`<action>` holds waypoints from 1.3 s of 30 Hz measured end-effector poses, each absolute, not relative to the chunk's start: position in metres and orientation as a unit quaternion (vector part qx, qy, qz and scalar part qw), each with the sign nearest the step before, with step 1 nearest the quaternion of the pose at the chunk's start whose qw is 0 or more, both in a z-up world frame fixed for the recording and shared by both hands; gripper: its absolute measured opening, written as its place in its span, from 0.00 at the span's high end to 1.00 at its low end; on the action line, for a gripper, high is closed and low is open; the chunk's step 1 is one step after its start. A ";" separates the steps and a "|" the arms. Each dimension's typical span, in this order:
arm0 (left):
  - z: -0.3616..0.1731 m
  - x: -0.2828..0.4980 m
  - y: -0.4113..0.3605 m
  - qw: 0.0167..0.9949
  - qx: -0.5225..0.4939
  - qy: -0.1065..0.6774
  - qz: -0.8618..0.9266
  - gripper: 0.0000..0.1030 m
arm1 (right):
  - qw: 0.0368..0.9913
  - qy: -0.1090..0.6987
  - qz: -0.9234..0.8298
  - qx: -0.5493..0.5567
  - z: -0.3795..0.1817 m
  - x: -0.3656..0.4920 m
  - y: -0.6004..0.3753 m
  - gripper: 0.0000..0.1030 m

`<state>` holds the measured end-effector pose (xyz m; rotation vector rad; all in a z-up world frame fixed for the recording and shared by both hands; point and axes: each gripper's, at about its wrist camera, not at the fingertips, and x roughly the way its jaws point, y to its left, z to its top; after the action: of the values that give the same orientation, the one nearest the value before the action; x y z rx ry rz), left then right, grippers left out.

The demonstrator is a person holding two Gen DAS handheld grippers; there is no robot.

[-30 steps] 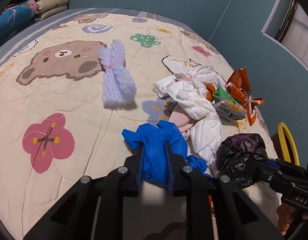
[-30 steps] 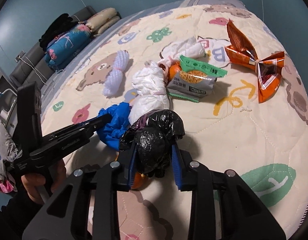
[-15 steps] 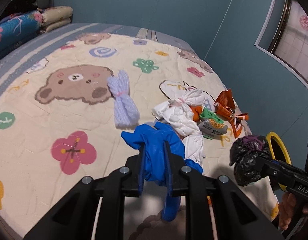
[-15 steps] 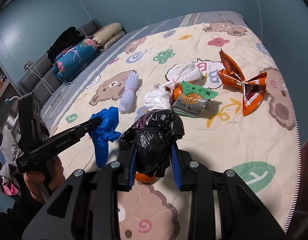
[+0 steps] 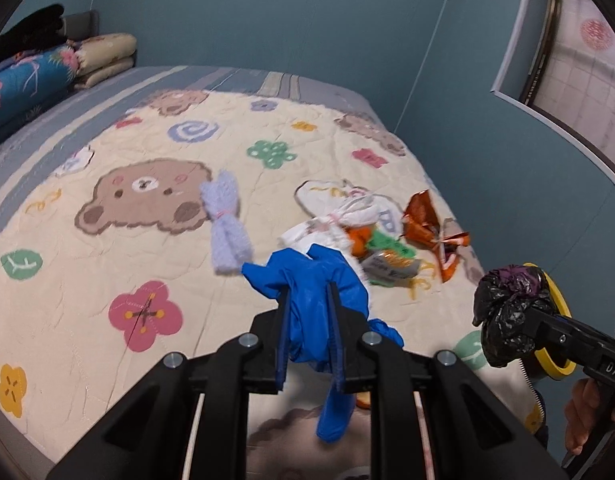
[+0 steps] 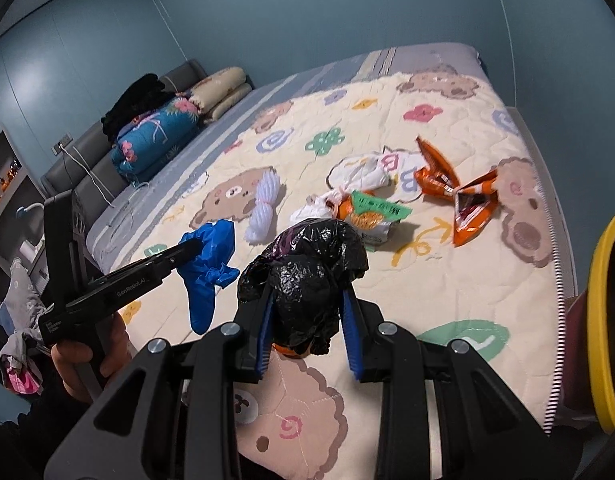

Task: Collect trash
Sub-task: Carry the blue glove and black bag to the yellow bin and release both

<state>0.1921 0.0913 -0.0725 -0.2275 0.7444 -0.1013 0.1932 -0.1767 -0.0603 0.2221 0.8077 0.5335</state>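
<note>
Left gripper (image 5: pixel 309 300) clamped on a blue plastic glove (image 5: pixel 311 292), jaws nearly closed, glove tail dangling clear of the quilt (image 5: pixel 87 280). Right gripper (image 6: pixel 307 304) pinches a crumpled black bag (image 6: pixel 307 276), jaws narrowly apart around it, held above the near edge of the bed. On the quilt farther off: lavender knit bundle (image 5: pixel 225 220) at centre, white wad (image 5: pixel 347 216) and green-topped snack packet (image 5: pixel 389 258) to its right, orange wrapper (image 5: pixel 427 228) rightmost. Yellow-rimmed bin (image 6: pixel 603 320) at near right.
</note>
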 end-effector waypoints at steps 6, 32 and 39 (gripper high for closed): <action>-0.039 0.190 0.064 0.933 -0.104 0.337 -0.073 0.85 | 0.889 0.361 0.250 0.128 -0.035 0.182 -0.209 0.72; 0.050 0.231 -0.152 0.928 -0.030 0.275 -0.250 0.85 | 0.942 0.250 0.074 0.210 0.036 0.147 -0.442 0.72; 0.043 0.251 -0.213 0.912 -0.034 0.283 -0.294 0.85 | 0.942 0.245 0.035 0.226 0.031 0.148 -0.488 0.72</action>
<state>0.2508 -0.2127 0.0432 -0.0694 0.5837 -0.6064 0.1481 -0.4877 0.0310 0.4614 0.4993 0.0715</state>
